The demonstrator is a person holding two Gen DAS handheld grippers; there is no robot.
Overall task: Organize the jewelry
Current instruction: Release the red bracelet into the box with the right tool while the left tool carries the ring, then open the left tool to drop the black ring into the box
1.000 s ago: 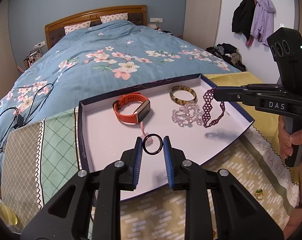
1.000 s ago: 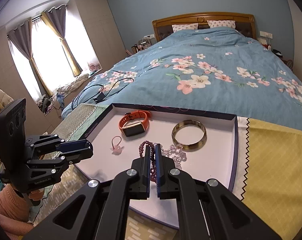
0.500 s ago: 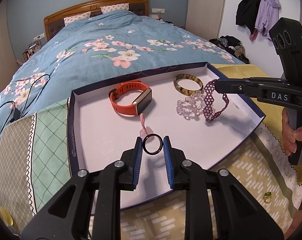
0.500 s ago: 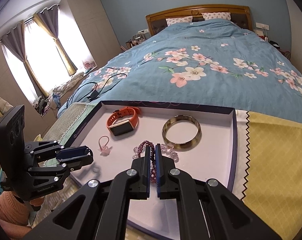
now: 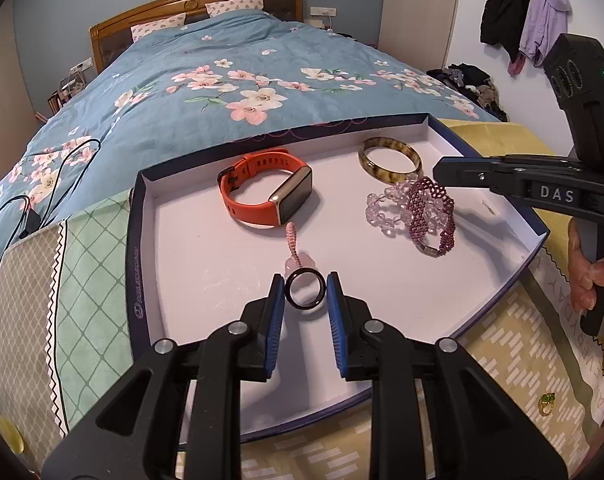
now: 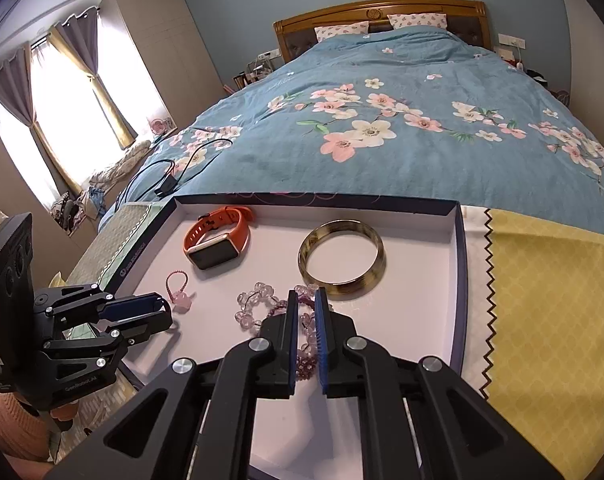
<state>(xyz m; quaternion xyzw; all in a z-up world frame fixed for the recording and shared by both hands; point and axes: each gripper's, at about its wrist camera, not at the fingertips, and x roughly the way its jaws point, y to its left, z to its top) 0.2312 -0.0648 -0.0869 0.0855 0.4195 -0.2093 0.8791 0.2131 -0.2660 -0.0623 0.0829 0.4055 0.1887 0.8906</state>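
My left gripper (image 5: 305,284) is shut on a black ring (image 5: 288,294), held just above the near part of the white tray (image 5: 206,264) and over a pink charm (image 5: 294,248). The right gripper (image 6: 303,300) points down into the tray (image 6: 417,280). Its jaws are opening, with a narrow gap between the pads. A purple woven bracelet (image 5: 417,208) lies on the tray floor under its tip (image 5: 437,168), draped over a clear bead bracelet (image 5: 381,212). The purple band (image 6: 276,312) shows between the jaws, not pressed.
An orange smartwatch (image 5: 262,192) and a brown bangle (image 5: 385,174) lie at the tray's far side. A small green ring (image 5: 546,404) sits on the patterned cloth at the near right. Black cables (image 5: 42,184) lie on the floral bedspread at left. A person's hand (image 5: 585,276) grips the right handle.
Both grippers have come down toward the tray. The purple bracelet, which hung from the right gripper, now rests on the tray, and the right jaws have parted slightly.
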